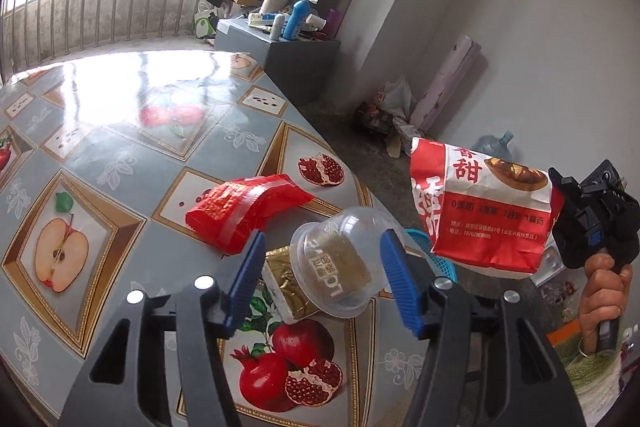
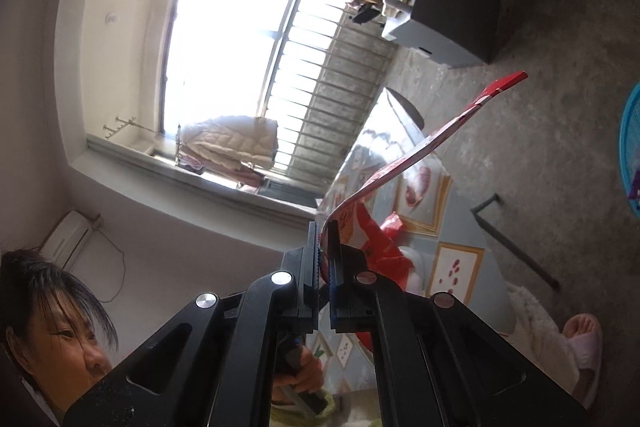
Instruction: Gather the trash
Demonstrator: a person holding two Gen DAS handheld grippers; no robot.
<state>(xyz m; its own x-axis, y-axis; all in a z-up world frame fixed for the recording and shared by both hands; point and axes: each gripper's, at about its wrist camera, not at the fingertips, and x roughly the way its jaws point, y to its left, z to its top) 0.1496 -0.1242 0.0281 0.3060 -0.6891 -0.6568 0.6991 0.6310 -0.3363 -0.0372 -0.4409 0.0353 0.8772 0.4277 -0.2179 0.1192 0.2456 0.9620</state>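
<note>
My left gripper is open, its blue pads on either side of a clear plastic cup lying on its side on the table, not touching it. A gold wrapper lies under the cup and a red plastic bag just beyond. My right gripper is shut on a red and white paper food bag, held in the air past the table's edge. The bag and right gripper also show at the right of the left wrist view.
The table has a glossy fruit-patterned cover. A blue basket sits on the floor below the held bag; it also shows in the right wrist view. A grey cabinet with bottles stands beyond the table. Clutter lies by the wall.
</note>
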